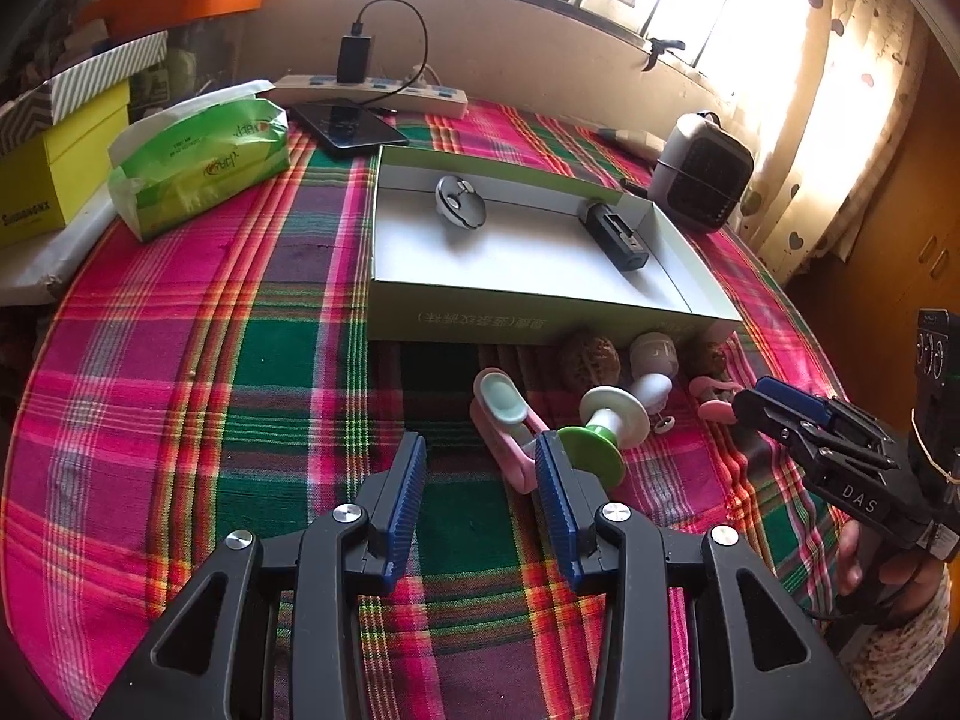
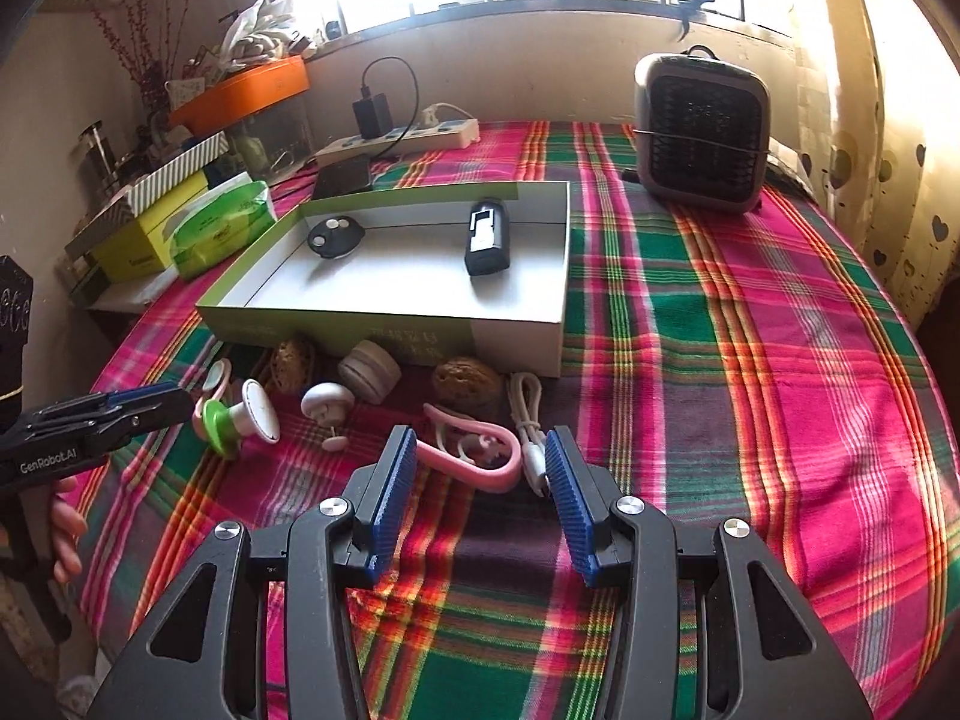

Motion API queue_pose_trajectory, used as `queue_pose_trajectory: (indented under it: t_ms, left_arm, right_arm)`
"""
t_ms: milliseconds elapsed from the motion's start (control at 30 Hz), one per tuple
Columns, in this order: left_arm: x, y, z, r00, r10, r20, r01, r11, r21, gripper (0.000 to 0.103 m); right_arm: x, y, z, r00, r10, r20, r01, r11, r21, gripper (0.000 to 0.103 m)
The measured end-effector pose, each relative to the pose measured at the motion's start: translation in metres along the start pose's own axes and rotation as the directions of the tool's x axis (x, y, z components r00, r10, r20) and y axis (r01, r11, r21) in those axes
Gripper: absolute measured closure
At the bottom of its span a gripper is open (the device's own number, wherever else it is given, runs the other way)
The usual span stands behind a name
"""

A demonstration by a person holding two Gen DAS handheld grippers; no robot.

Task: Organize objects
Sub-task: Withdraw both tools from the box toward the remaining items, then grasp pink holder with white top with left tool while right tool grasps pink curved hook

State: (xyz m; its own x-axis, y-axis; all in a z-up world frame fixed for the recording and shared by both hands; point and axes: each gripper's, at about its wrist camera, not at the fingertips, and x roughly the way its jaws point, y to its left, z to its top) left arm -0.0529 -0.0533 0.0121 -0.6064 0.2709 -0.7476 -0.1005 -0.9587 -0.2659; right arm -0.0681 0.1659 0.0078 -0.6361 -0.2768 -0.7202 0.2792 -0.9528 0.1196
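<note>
While the right gripper [image 2: 480, 462] gapes empty, the pink hook [image 2: 480, 461] lies between its fingertips

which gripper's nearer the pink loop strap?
Right. The right gripper hangs open just short of the pink loop strap; the left gripper sits further left, by the green-and-white spool.

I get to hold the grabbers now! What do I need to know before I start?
Left gripper: open, empty, above the cloth near the pink clip and the green and white spool.
Right gripper: open, empty, just before the pink loop and the white cable.
Done: the round black remote and the black rectangular gadget lie in the open box.
Left: everything in front of the box, on the cloth, namely both walnuts, the round wooden piece, the white mushroom-shaped knob, spool, clip, loop and cable.
</note>
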Motion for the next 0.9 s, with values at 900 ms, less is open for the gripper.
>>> queue_pose_trajectory:
  t_ms: [900]
  left_arm:
    - [0.004, -0.013, -0.006, 0.999, -0.021, -0.029, 0.021, 1.0, 0.013, 0.067]
  right_arm:
    - [0.022, 0.029, -0.004, 0.994, 0.041, -0.098, -0.05, 0.994, -0.094, 0.057]
